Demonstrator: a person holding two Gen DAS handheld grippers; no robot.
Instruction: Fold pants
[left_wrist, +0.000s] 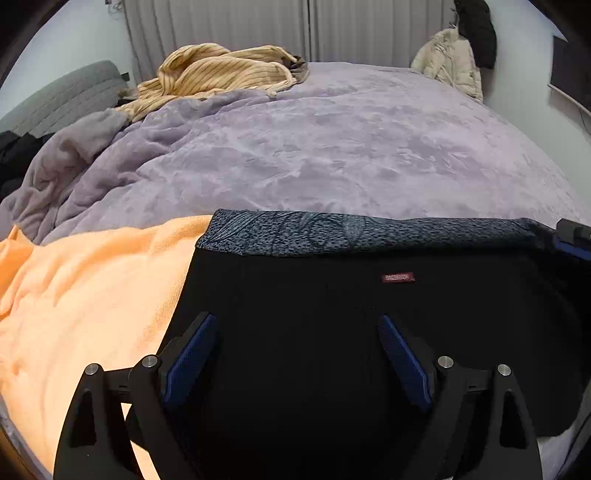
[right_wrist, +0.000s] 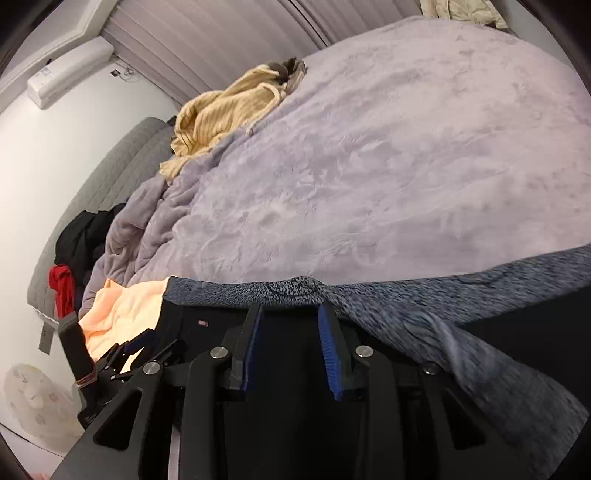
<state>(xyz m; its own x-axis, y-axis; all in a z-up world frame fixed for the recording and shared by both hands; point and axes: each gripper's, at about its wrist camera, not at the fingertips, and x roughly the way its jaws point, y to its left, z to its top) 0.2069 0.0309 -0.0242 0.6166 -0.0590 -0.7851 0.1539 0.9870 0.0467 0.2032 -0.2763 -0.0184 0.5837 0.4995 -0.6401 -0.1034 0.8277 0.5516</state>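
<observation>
Black pants (left_wrist: 303, 332) with a speckled blue-grey waistband (left_wrist: 332, 230) and a small red label (left_wrist: 398, 277) lie on the bed's near edge. My left gripper (left_wrist: 295, 325) hovers open over the black fabric, its blue pads (left_wrist: 192, 354) wide apart and empty. My right gripper (right_wrist: 290, 310) sits at the waistband (right_wrist: 258, 290) with its jaws partly open; the band bunches up between the fingertips, and part of it drapes over the gripper's right side (right_wrist: 461, 332). Whether it grips the fabric I cannot tell. The left gripper also shows in the right wrist view (right_wrist: 147, 343).
A lilac plush blanket (left_wrist: 314, 147) covers the bed. An orange towel (left_wrist: 92, 295) lies left of the pants. A striped tan garment (left_wrist: 221, 70) lies at the far side, dark and red clothes (right_wrist: 74, 258) by the grey headboard (left_wrist: 62, 96), and a beige jacket (left_wrist: 448, 59) at the far right.
</observation>
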